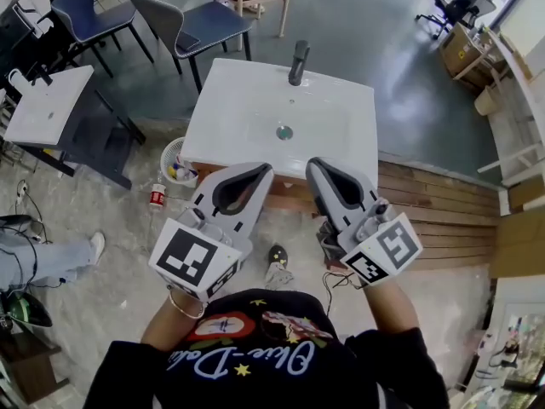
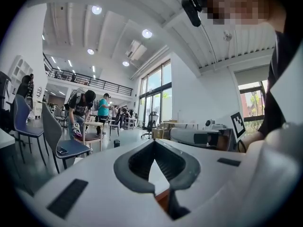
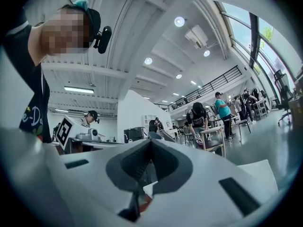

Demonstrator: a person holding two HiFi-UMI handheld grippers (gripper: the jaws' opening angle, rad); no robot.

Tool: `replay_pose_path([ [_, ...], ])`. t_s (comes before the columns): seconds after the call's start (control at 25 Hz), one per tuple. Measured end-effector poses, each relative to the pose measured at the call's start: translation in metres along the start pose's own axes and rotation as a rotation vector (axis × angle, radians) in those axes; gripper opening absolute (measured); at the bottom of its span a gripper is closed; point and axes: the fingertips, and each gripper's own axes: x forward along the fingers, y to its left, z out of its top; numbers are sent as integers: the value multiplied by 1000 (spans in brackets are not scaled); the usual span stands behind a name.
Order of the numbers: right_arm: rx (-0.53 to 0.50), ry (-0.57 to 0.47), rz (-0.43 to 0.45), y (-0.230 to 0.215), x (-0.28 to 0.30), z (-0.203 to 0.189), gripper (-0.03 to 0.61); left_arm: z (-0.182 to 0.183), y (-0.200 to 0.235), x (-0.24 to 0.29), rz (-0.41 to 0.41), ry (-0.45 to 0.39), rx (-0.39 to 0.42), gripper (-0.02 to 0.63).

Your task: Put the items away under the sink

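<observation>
A white sink top [image 1: 234, 109] with a dark faucet [image 1: 298, 62] and a round drain [image 1: 284, 132] stands below me on a wooden cabinet, whose front edge [image 1: 285, 201] shows beneath it. My left gripper [image 1: 260, 173] and right gripper [image 1: 316, 167] are held side by side just in front of that edge, both pointing at the sink. Each is shut with nothing in it. In the left gripper view the left gripper [image 2: 154, 142] has its jaws meeting at the tip. The right gripper [image 3: 150, 141] looks the same in the right gripper view. A white basket [image 1: 176, 162] of small items and a bottle [image 1: 157, 196] sit on the floor left of the cabinet.
A small dark object [image 1: 278, 256] lies on the floor between my hands. Blue-grey chairs [image 1: 183, 24] stand behind the sink and a white side table [image 1: 47, 100] is at the left. A wooden platform [image 1: 443, 203] runs along the right. A person's leg [image 1: 51, 258] shows at far left.
</observation>
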Motion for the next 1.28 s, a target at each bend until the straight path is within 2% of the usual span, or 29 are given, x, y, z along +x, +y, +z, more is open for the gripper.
replay_pose_path([
  [0.32,12,16,-5,-45,-9,-1,8,-1,-7,56,-33,12,3,8],
  [0.68,34,15,30,-97,-13,2,8,1,-3,102,22,14,9,8],
  [1.28,-1,35,106,-110,-19,-2,8,-2,-10,117,81,3,25,8],
])
